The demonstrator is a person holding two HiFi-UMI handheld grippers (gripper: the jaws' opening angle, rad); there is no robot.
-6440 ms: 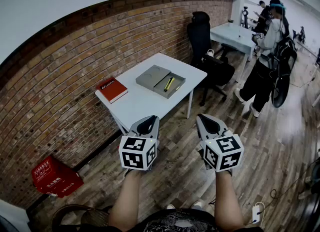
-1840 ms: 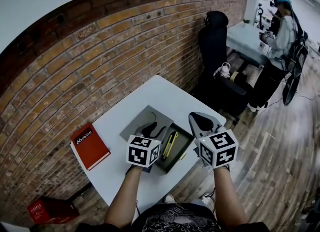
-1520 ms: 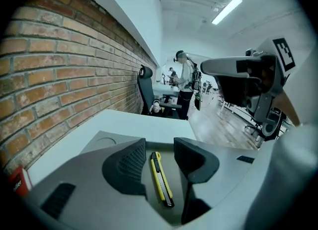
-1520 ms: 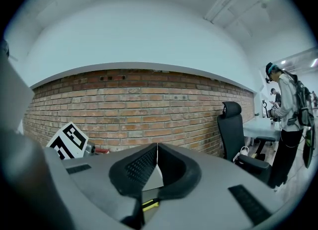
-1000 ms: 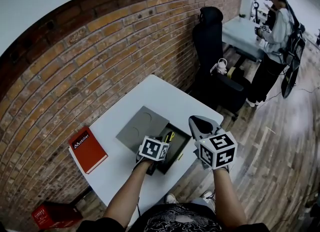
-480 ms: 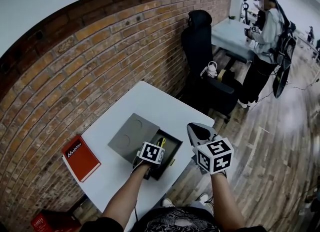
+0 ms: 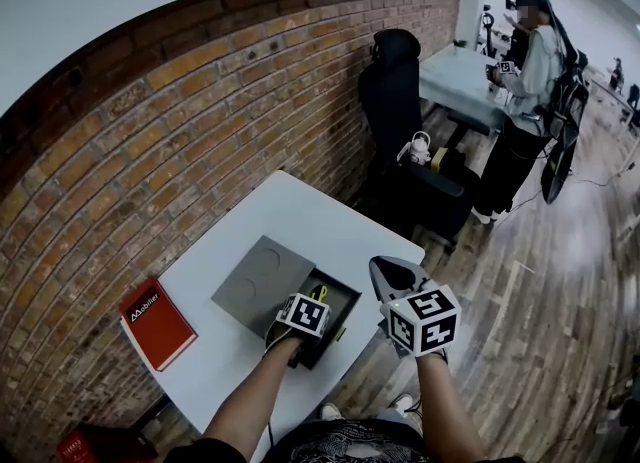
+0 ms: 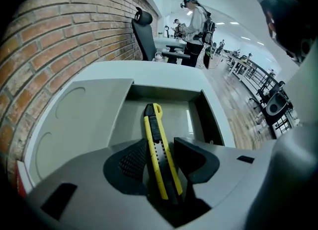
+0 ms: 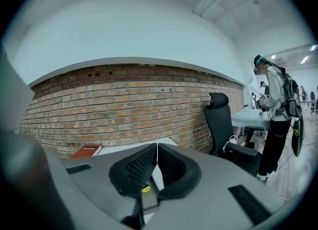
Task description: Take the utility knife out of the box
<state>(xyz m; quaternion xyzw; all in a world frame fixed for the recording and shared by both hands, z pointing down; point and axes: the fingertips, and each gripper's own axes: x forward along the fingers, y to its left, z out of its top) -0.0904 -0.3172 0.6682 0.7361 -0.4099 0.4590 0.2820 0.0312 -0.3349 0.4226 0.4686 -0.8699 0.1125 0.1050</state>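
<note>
Jaws of your left gripper (image 8: 159, 144) are closing astride the utility knife (image 8: 155, 132), not yet pinching; it looks light, stiff and slick-sided, so grip its ribbed middle squarely.

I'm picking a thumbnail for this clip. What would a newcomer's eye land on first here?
The yellow utility knife stands out first, lying in the open grey box on the white table. The left gripper has its fingers closing around the knife, not yet pressing. Next come the red book at the table's left end and the right gripper, shut and empty, past the table's edge.
</note>
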